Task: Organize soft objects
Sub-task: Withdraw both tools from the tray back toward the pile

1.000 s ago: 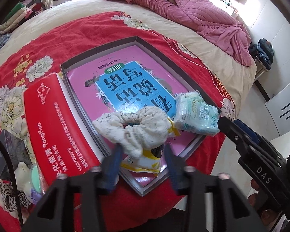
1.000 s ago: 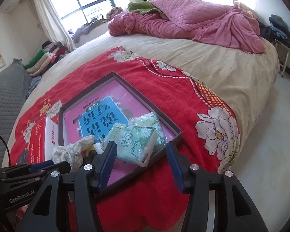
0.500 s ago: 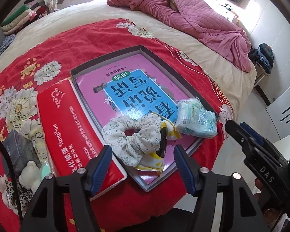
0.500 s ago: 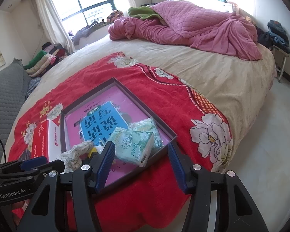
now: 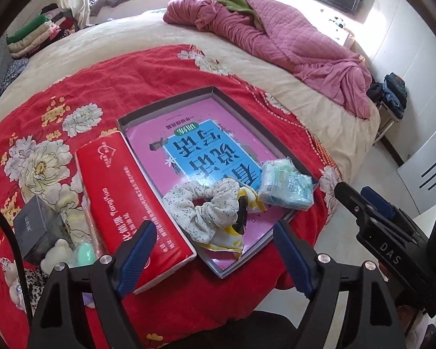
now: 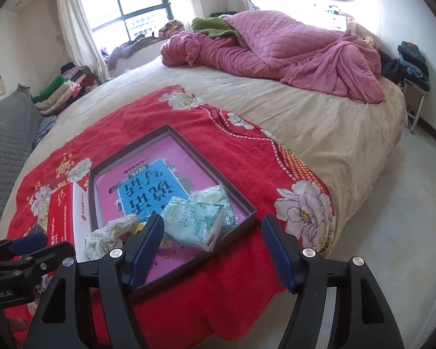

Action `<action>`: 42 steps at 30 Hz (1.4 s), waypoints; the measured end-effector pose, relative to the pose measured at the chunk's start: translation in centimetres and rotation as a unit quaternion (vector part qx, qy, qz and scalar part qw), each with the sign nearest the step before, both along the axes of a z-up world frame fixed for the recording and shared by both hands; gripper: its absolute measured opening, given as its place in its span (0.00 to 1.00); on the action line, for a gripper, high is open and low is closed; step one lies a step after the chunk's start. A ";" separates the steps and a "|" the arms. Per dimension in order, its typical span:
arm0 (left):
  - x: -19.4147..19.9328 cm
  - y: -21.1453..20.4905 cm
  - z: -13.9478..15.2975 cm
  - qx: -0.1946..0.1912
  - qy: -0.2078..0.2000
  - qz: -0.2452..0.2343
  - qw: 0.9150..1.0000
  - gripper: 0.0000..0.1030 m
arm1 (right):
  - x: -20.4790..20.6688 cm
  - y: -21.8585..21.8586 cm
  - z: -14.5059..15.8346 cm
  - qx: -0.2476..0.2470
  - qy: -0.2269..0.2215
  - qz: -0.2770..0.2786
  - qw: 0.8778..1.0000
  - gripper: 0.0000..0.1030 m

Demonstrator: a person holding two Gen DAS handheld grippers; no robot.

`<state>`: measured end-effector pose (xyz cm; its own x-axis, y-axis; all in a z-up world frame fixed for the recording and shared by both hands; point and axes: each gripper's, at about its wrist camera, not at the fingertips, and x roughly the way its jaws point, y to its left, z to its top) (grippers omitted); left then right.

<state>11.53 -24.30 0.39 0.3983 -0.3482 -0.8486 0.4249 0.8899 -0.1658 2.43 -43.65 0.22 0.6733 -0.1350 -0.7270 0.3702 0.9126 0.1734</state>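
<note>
Grippers hover above the near end of the tray (image 5: 248, 107): left gripper (image 5: 215, 250) spread wide over the scrunchie (image 5: 202, 205), right gripper (image 6: 212, 245) wide, empty, over the tissue pack (image 6: 193, 222).

Shallow tray (image 5: 171, 103) lying on a blanket (image 5: 148, 67) spread over the near end of the bed (image 6: 319, 116). Inside the tray, at its near end: scrunchie (image 5: 202, 208) toward the left, tissue packs (image 5: 284, 184) at the near right corner, a folded cloth (image 5: 226, 242) under the scrunchie. Flat box (image 5: 125, 203) just beside the tray's left edge. Further left, near the blanket's near left corner, a small box (image 5: 33, 229) and plush toys (image 5: 55, 254). Bundled quilt (image 6: 276, 49) well behind, at the bed's far end.
</note>
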 end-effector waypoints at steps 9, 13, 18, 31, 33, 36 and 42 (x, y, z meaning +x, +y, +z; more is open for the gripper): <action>-1.5 2.2 2.2 -0.006 -0.020 0.014 1.000 0.80 | -0.9 1.3 3.1 -0.026 -0.028 0.002 0.999 0.70; -2.6 3.5 3.1 -0.009 -0.029 0.026 0.999 0.80 | -1.1 2.4 4.5 -0.033 -0.041 0.011 0.999 0.70; -3.7 4.9 3.7 -0.013 -0.034 0.035 0.999 0.80 | -1.4 4.0 5.8 -0.038 -0.050 0.029 0.998 0.70; -5.7 9.6 5.4 -0.029 -0.042 0.073 0.996 0.80 | -1.5 9.5 8.0 -0.052 -0.062 0.101 0.992 0.71; -5.9 11.2 6.0 -0.032 -0.043 0.087 0.995 0.80 | -1.5 10.4 8.1 -0.054 -0.063 0.112 0.990 0.71; -6.0 13.4 6.7 -0.025 -0.047 0.111 0.992 0.80 | -1.4 11.9 8.5 -0.056 -0.065 0.129 0.988 0.71; -6.3 19.3 7.4 -0.015 -0.047 0.172 0.984 0.80 | -1.5 14.6 9.3 -0.069 -0.072 0.159 0.982 0.71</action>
<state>5.27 -5.02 7.80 0.5724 -0.2037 -0.7942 0.1140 0.9790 -0.1689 0.93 -29.10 9.51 0.7919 0.0079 -0.6106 0.0432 0.9967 0.0690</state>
